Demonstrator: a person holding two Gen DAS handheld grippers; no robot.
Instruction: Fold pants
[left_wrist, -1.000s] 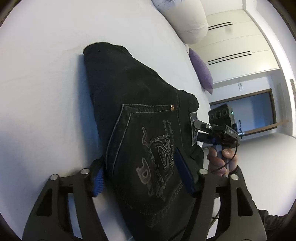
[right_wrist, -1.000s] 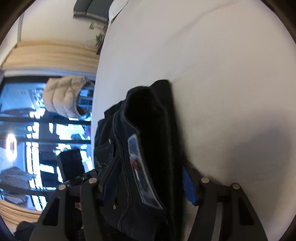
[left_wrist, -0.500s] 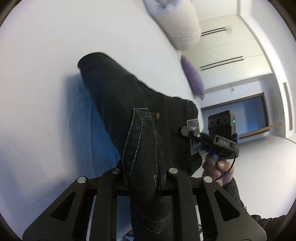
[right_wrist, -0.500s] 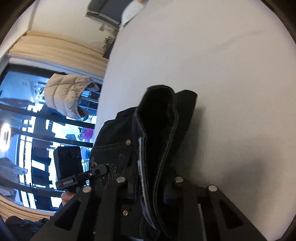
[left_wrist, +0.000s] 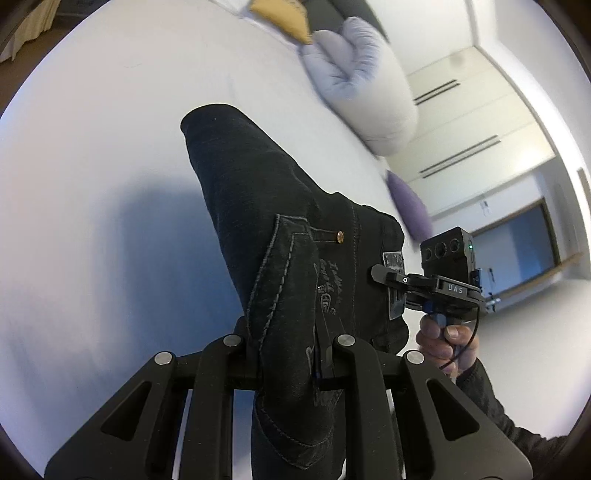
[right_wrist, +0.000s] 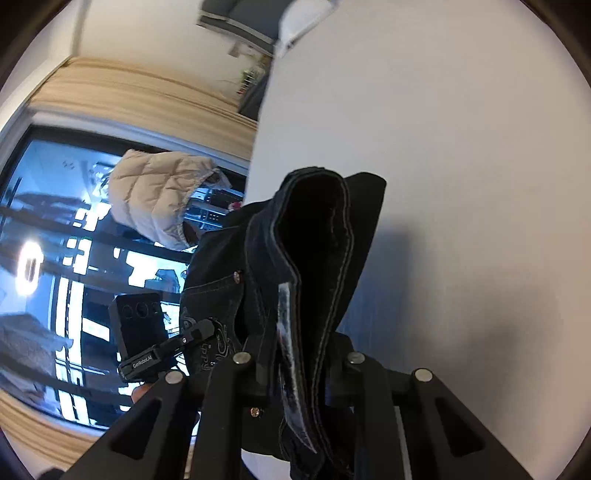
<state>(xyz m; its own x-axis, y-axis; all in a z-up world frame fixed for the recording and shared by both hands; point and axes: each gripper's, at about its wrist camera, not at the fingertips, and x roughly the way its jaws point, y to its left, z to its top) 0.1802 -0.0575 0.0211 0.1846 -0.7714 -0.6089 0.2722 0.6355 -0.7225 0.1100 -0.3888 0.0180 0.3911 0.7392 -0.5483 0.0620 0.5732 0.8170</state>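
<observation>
The black pants (left_wrist: 266, 236) hang bunched above the white bed (left_wrist: 92, 184), gripped at two points, with a shadow on the sheet beneath them. The left gripper (left_wrist: 288, 354) has its jaws clamped on the denim at the embroidered back pocket; the fabric fills the gap between the fingers, so the pads themselves are hidden. The lower end of the pants runs past the bottom edge of the left wrist view and is cut off there.

To the right of the pants in that view, the right gripper (left_wrist: 391, 277) pinches the waistband beside the pale label, and the hand (left_wrist: 443, 339) that holds it shows below it, its sleeve cut off by the lens rim. Past the pants, a grey-white pillow (left_wrist: 365, 88), a purple cushion (left_wrist: 408, 206) and a blurred yellow cushion (left_wrist: 284, 18) lie on the bed toward its far end.

The right wrist view looks into the open end of the folded cloth (right_wrist: 317, 243), layers stacked edge-on, which the left view does not show. Here the right gripper (right_wrist: 299, 365) has its jaws closed on those layers. Left of the pants, the left gripper (right_wrist: 199, 332) shows only as one finger and its camera block; its grip point is hidden behind the denim. Beyond it a beige quilted jacket (right_wrist: 159, 195) hangs before a dark window (right_wrist: 55, 221), whose contents are too blurred to make out.
</observation>
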